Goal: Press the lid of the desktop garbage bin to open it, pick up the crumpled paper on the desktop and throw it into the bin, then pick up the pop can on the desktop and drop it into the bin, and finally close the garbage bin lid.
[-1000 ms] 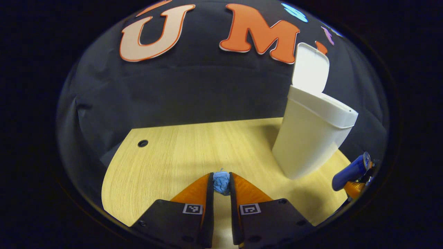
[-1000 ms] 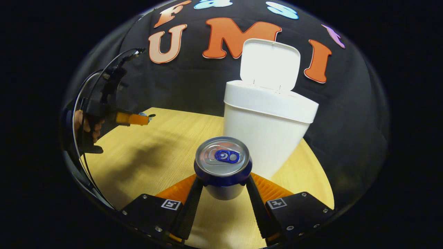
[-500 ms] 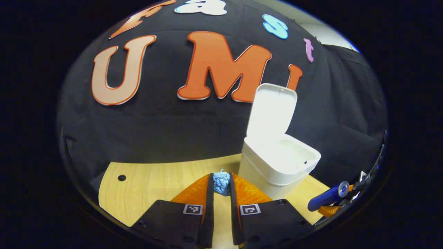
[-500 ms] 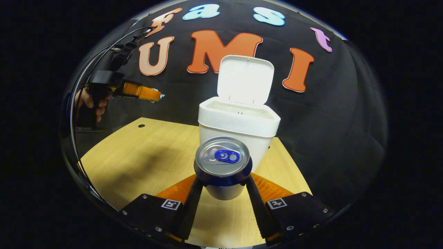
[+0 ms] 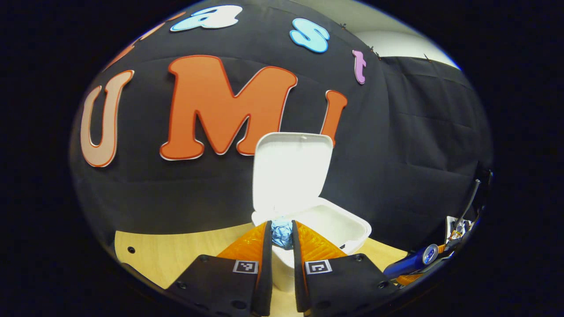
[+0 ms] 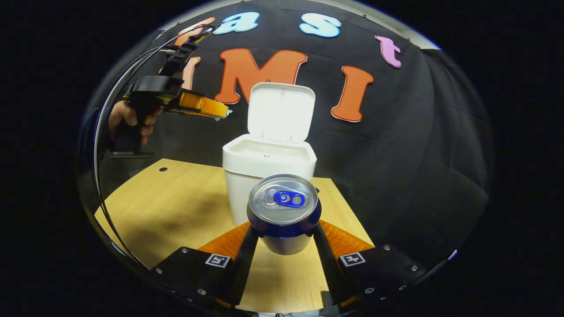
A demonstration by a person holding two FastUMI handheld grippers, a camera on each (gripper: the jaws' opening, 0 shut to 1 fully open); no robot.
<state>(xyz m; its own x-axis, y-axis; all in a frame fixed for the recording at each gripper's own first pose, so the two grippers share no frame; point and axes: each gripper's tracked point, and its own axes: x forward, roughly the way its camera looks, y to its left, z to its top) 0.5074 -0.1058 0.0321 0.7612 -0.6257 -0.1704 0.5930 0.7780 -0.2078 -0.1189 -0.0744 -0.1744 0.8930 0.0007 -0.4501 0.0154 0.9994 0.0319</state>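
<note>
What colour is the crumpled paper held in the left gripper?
Light blue. The crumpled paper shows best in the left gripper view, pinched in the left gripper.

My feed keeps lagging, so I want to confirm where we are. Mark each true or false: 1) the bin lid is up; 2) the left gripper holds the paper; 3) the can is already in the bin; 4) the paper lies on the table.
1) The bin lid is up: true.
2) The left gripper holds the paper: true, pinched between both fingers.
3) The can is already in the bin: false; the right gripper grips it, in front of the bin.
4) The paper lies on the table: false; it is held up near the bin's opening.
</note>
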